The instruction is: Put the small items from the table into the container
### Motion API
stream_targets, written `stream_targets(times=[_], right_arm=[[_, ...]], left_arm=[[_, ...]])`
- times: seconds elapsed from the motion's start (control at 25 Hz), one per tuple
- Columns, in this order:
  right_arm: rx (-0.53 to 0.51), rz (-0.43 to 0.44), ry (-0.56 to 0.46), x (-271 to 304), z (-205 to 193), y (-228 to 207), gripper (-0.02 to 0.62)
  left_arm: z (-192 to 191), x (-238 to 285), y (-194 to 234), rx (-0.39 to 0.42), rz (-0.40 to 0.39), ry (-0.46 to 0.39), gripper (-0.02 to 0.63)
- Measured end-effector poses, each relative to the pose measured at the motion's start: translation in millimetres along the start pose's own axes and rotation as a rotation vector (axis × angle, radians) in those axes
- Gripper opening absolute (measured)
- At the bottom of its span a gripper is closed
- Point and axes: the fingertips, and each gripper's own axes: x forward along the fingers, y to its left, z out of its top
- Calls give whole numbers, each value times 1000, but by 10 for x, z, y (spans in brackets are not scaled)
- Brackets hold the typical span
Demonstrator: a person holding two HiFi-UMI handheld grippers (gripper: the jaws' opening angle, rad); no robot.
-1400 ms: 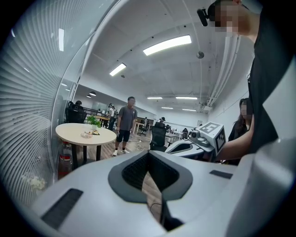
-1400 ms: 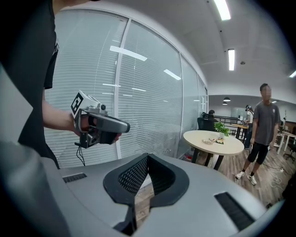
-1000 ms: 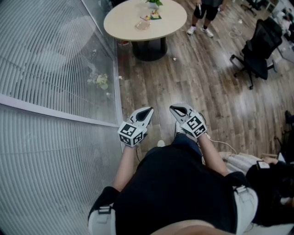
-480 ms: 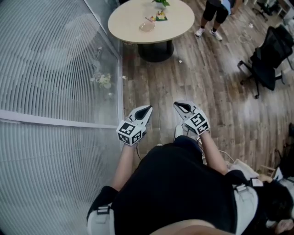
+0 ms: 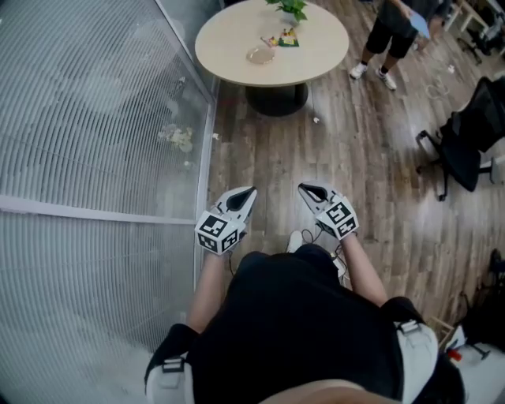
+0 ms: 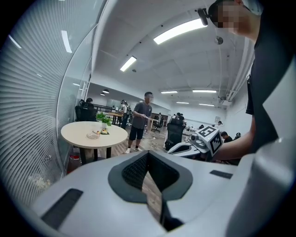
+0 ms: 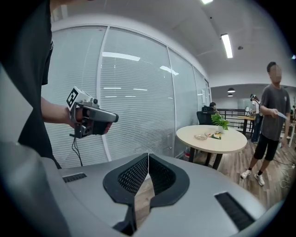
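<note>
- Head view: the left gripper [image 5: 247, 193] and right gripper [image 5: 307, 189] are held side by side over the wooden floor [image 5: 355, 150], both with jaws clenched and empty.
- Well ahead stands a round tabletop [image 5: 229, 39] carrying the clear dish [image 5: 259, 54], the small items [image 5: 281, 38] just beside it and a potted plant [image 5: 292, 8]; their print is too small to read.
- A person [image 5: 392, 31] stands near the tabletop; a glass wall [image 5: 95, 118] runs along the left.
- Left gripper view: the jaws [image 6: 148, 153] meet at the tips around nothing; the dish [image 6: 93, 135] sits on the distant tabletop, and the right gripper's cube shows black-and-white squares.
- Right gripper view: the jaws [image 7: 148, 155] are pressed together and empty; the dish [image 7: 200, 137] and items [image 7: 215, 134] rest on the tabletop far off.
</note>
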Motion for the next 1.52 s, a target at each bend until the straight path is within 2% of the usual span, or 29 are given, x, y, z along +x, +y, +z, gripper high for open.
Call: stream_targets(times=[0.16,0.48,0.96,1.2,1.52], right_arm=[[-24,42,-5,94,54,-131,25],[-17,48,9,270,140,-311,25],[4,-71,22,992,484,-718,25],[18,-134,38,1330,596,-849,25],[38,-150,68,1704,561,-899,25]], left_arm=[[-1,190,7,-3,16,-2,0],[15,364,194,-33,8,6,0],[431,804,1104,2,-136,-5,0],[446,915,1541,-5,-200,17,0],[446,1002,1987,-17,-225,23,0]])
